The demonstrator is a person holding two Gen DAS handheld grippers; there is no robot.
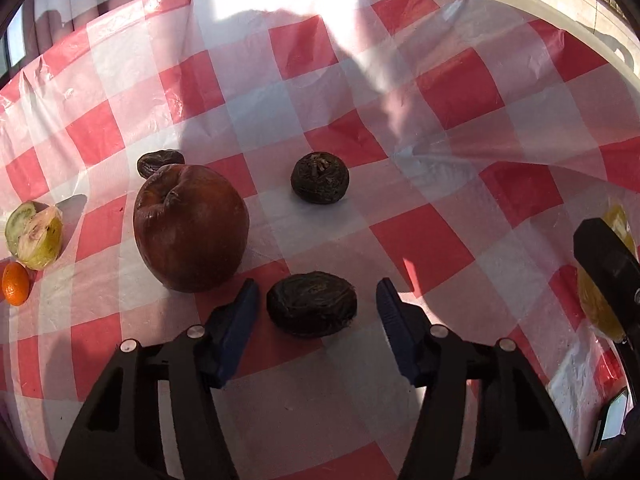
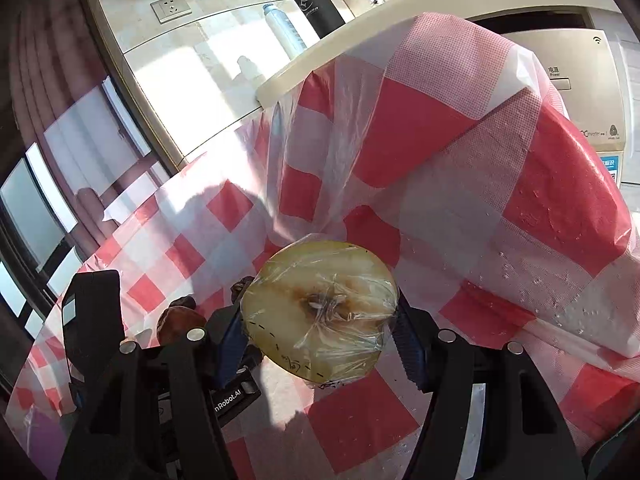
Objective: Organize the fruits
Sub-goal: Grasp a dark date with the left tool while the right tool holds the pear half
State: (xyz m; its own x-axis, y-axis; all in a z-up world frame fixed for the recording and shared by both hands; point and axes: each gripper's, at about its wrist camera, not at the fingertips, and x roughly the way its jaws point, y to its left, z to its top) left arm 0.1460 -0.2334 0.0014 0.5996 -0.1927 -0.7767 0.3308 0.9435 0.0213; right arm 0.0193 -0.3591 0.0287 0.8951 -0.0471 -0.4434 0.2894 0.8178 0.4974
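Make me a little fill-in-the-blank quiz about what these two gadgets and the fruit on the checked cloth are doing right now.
1. The right gripper is shut on a cut fruit half wrapped in clear ____.
2. The left gripper is ____, with a dark wrinkled fruit lying between its fingers.
3. The big brown apple sits on a tablecloth checked white and ____.
4. At the far left edge, the small fruit is ____ in colour.

Missing words: plastic; open; red; orange
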